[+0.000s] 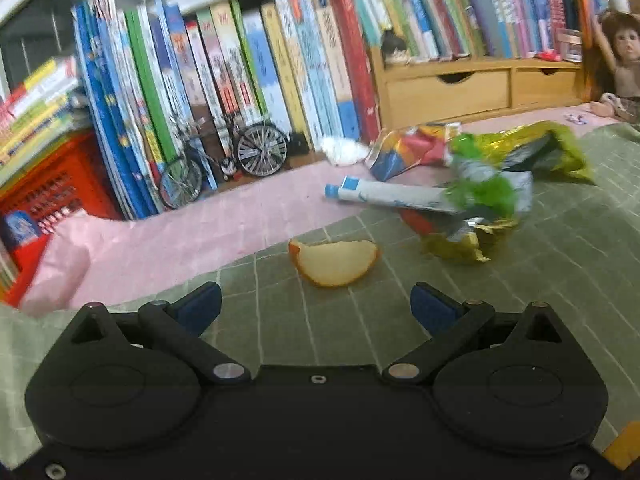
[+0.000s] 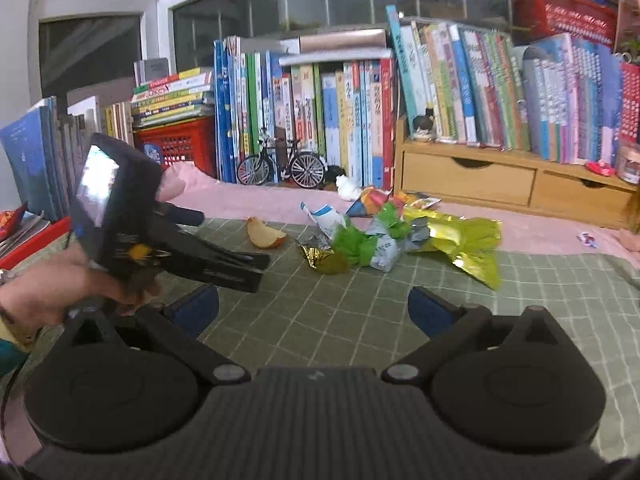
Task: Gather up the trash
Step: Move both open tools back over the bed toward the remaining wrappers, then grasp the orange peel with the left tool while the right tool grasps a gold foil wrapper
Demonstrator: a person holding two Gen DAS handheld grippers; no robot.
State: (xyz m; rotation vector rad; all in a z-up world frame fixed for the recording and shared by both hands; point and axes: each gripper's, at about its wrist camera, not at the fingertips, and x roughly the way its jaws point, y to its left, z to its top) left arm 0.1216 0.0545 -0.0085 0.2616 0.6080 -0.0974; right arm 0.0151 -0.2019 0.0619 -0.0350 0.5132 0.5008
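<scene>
A curved fruit peel (image 1: pixel 334 262) (image 2: pixel 266 234) lies on the green checked cloth (image 1: pixel 560 280). My left gripper (image 1: pixel 316 306) is open, its blue fingertips just short of the peel. To the right is a heap of trash: a white and blue tube-like pack (image 1: pixel 392 196), a crumpled gold foil wrapper (image 1: pixel 460 246) (image 2: pixel 322 258), a green and yellow snack bag (image 1: pixel 540 152) (image 2: pixel 460 240), and a colourful wrapper (image 1: pixel 400 152) (image 2: pixel 372 200). A white tissue wad (image 1: pixel 344 150) (image 2: pixel 346 188) sits near the books. My right gripper (image 2: pixel 313 306) is open over bare cloth, short of the heap.
A row of upright books (image 2: pixel 320 120), a model bicycle (image 1: pixel 224 164) (image 2: pixel 282 166) and a wooden drawer unit (image 2: pixel 500 180) line the back. A red basket (image 1: pixel 48 196) stands at left and a doll (image 1: pixel 620 60) at right. A pink cloth (image 1: pixel 200 236) covers the far side.
</scene>
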